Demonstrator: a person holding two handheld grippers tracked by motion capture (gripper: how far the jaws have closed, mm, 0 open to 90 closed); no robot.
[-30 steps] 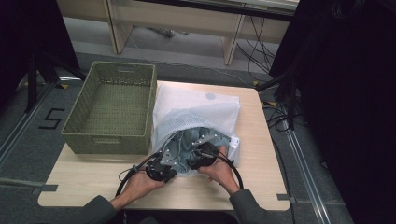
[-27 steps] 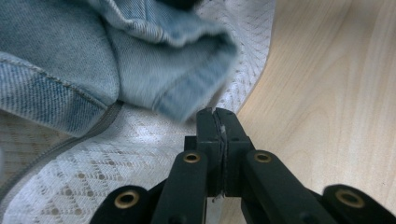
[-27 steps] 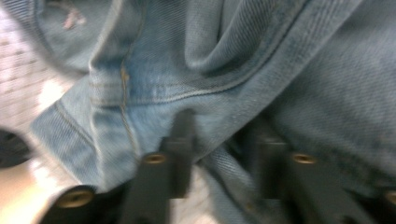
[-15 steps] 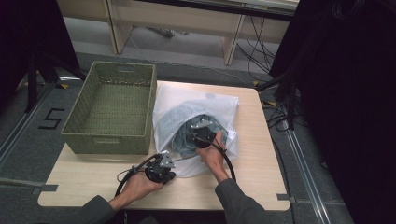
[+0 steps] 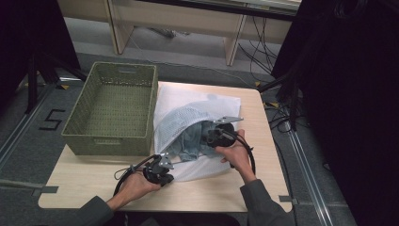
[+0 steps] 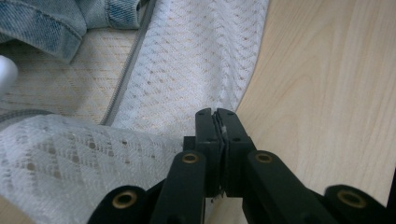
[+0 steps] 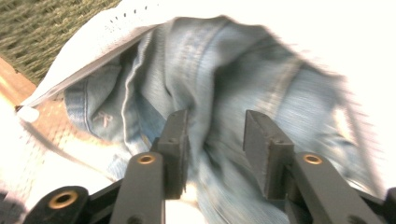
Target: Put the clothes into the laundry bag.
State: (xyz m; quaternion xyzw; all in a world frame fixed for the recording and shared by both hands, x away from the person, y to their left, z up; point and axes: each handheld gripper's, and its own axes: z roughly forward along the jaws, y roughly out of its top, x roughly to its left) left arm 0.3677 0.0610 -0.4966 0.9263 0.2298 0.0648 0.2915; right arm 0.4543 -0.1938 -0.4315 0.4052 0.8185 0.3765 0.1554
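The left gripper has its jaws clamped on the mesh bag's edge at the counter. The right gripper, jaws apart, straddles the jeans inside.

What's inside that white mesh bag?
Blue denim clothing lies in the mesh bag, part poking out its open mouth. How far in it reaches is covered by mesh.

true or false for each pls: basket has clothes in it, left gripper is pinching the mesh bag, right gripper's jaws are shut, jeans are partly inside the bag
The green basket holds clothes: false, it is empty.
The left gripper pinches the white mesh bag: true, jaws closed on its edge.
The right gripper is shut: false, its jaws stand apart around the denim garment.
The denim garment lies partly inside the mesh bag: true.
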